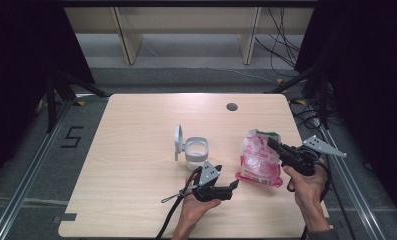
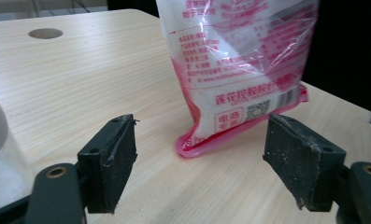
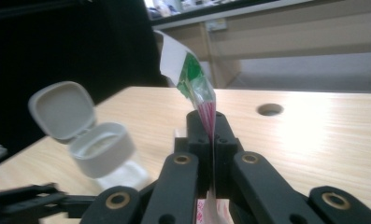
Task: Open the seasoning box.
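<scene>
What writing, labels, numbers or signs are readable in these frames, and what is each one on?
"5": black mark on the floor left of the table.
Red Chinese print, a barcode and a QR-style square on the plastic bag: too small and blurred to read.
Container with open lid: no text visible.

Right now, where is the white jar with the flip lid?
In the high view the jar stands open near the table's middle, left of the pink bag and just beyond the left gripper.
</scene>
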The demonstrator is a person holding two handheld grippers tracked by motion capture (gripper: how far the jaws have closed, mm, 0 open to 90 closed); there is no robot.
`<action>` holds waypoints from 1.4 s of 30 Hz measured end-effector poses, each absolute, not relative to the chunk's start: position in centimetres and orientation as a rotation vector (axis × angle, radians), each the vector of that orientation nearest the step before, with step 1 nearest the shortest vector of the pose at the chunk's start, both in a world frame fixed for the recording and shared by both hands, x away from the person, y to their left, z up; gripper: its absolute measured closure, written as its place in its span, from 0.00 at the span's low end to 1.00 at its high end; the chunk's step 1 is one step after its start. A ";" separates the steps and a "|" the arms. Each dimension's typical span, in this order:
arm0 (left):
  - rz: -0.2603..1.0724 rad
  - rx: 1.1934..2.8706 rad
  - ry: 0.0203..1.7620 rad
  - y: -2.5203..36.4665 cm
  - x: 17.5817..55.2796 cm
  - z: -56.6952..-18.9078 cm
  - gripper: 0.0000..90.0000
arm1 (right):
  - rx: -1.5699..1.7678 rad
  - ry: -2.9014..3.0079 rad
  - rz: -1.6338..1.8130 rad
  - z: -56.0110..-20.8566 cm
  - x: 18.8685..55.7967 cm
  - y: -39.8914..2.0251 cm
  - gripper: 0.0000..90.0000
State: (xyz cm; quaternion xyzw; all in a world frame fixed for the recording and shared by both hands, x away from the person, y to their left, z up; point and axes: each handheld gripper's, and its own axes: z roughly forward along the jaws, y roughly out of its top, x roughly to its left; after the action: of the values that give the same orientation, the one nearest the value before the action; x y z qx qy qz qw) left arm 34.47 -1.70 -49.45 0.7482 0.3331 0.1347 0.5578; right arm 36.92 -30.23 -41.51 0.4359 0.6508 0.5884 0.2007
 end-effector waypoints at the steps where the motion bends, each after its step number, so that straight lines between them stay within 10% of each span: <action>1: 0.317 1.766 0.790 -1.6 34.5 -49.4 0.27 | 1.217 1.822 1.613 -41.6 37.0 -30.3 1.00; 42: 0.300 1.799 0.759 -1.1 33.8 -49.2 0.26 | 1.500 1.723 1.524 -47.1 39.8 -34.3 0.96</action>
State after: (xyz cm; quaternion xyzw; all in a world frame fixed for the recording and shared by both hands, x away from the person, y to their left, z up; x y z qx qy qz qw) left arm 33.82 -1.08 -49.21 0.7603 0.3205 0.1268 0.5505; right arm 39.82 -34.29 -47.07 0.5355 0.6153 0.5441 0.1964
